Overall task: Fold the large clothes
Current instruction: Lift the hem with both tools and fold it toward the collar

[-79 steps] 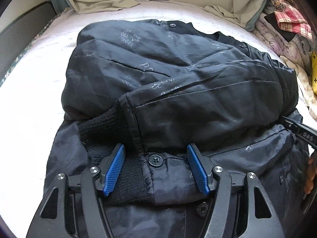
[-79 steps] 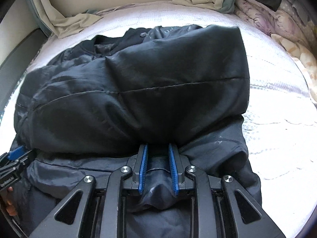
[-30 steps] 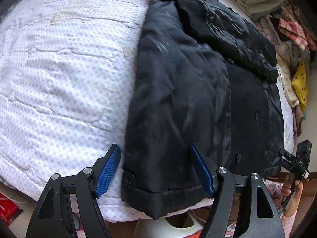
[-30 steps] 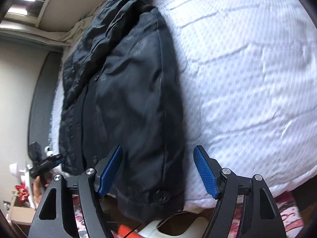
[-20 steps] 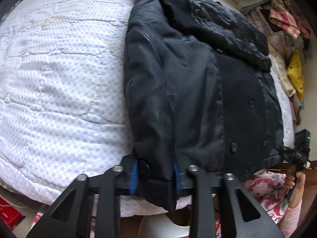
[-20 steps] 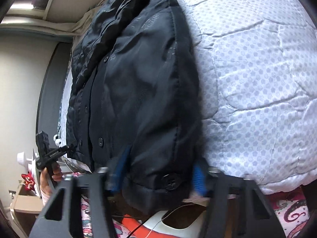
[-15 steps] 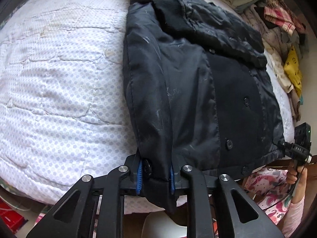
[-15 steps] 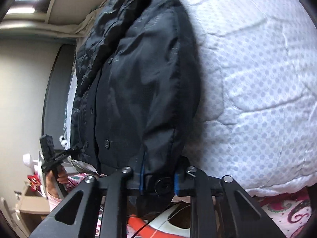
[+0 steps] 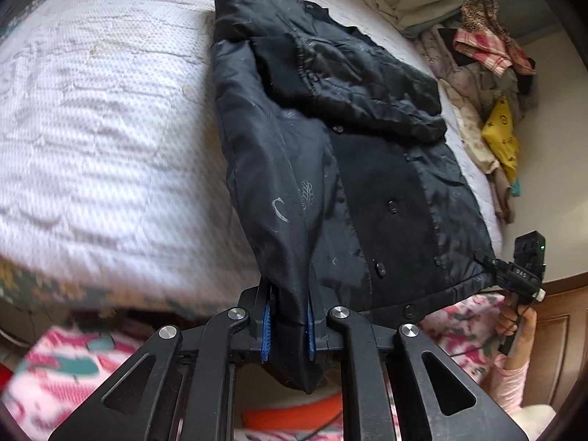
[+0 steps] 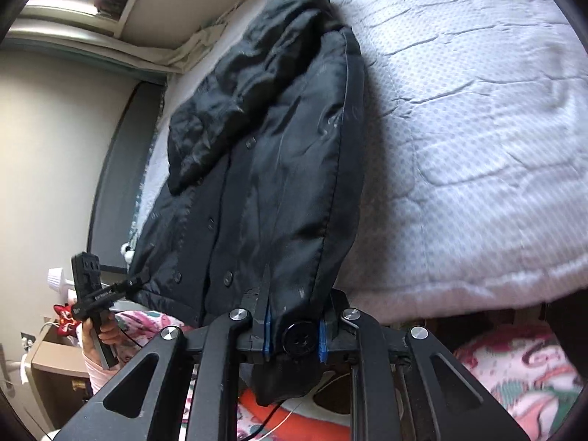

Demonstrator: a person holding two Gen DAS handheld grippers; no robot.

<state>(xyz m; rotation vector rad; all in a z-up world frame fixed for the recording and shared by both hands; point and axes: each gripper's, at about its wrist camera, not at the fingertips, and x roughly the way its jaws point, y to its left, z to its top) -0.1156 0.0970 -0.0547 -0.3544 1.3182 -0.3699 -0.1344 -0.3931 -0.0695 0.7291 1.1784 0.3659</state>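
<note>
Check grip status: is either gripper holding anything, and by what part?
Both hold the black jacket by its bottom hem: left gripper is shut on the hem's left corner, right gripper on the right corner, beside a button.

Bedroom clutter around a white quilted bed

A white dotted mattress cover (image 9: 92, 117) lay wrinkled across the bed. A heap of clothes (image 9: 488, 73) sat along its far side, with a pink plaid cloth (image 9: 485, 46) on top and a yellow piece (image 9: 501, 137) lower down. Beige fabric (image 9: 415, 2) was bunched by the wall. A cardboard box (image 10: 55, 364) stood on the floor near a red toy (image 10: 64, 318).
</note>
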